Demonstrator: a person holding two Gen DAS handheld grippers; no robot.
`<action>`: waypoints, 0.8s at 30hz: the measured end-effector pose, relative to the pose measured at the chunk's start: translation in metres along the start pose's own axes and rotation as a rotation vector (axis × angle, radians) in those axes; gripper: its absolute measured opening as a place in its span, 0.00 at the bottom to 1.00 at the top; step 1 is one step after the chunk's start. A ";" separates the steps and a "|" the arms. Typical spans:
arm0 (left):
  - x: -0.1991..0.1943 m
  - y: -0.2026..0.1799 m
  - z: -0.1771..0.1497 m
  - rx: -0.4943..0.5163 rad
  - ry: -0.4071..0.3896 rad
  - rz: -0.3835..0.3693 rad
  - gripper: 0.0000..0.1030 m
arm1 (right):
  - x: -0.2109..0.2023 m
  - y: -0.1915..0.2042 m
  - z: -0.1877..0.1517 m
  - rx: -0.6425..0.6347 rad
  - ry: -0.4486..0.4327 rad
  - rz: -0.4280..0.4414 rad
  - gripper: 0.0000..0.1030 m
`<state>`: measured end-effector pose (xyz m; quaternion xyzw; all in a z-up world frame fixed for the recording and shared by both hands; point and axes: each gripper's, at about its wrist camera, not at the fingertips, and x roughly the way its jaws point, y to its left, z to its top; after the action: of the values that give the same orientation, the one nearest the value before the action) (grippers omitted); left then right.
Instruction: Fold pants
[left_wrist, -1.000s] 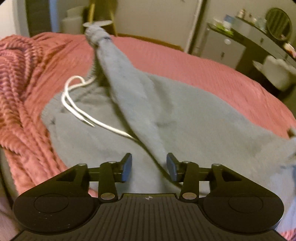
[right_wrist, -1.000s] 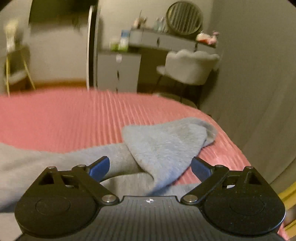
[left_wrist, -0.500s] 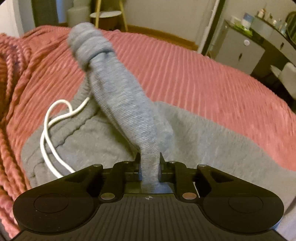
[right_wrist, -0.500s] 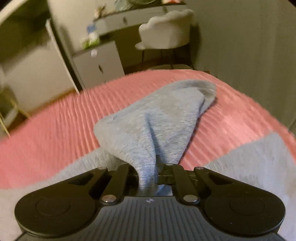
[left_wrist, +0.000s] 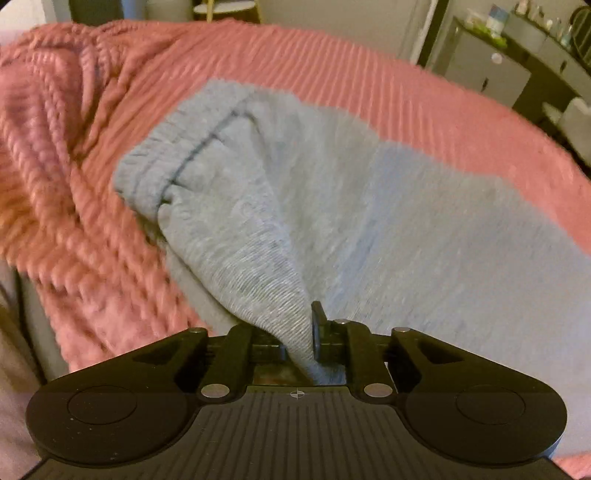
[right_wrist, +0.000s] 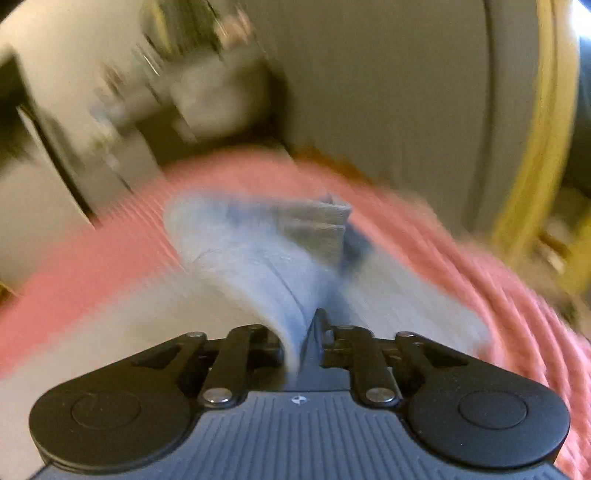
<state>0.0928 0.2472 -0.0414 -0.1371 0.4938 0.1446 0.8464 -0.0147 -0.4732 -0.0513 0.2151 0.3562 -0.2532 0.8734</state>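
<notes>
With each gripper, left (left_wrist: 298, 345) and right (right_wrist: 301, 347), pinching the pants (left_wrist: 369, 221), I'd carry both level toward the waistband (left_wrist: 147, 173) at 10 o'clock.

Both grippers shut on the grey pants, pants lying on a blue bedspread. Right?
Not quite: the bedspread is pink, not blue, as the left wrist view shows. The rest holds: the left gripper and the right gripper are each shut on a fold of the grey pants.

Right tool (right_wrist: 297, 343) clamps grey pants (right_wrist: 258, 266) over pink bedspread (right_wrist: 92, 258).
</notes>
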 end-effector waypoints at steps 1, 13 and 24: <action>-0.006 -0.001 -0.003 0.008 -0.021 0.011 0.25 | 0.010 -0.007 -0.007 0.017 0.057 -0.053 0.20; -0.083 -0.086 -0.030 0.323 -0.319 0.044 0.79 | -0.006 -0.029 -0.012 0.099 -0.037 -0.135 0.57; -0.041 -0.277 -0.120 0.844 -0.292 -0.103 0.79 | -0.025 -0.053 0.015 0.180 -0.109 -0.020 0.57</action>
<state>0.0829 -0.0574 -0.0374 0.2176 0.3775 -0.0937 0.8952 -0.0540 -0.5156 -0.0341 0.2750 0.2858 -0.3042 0.8661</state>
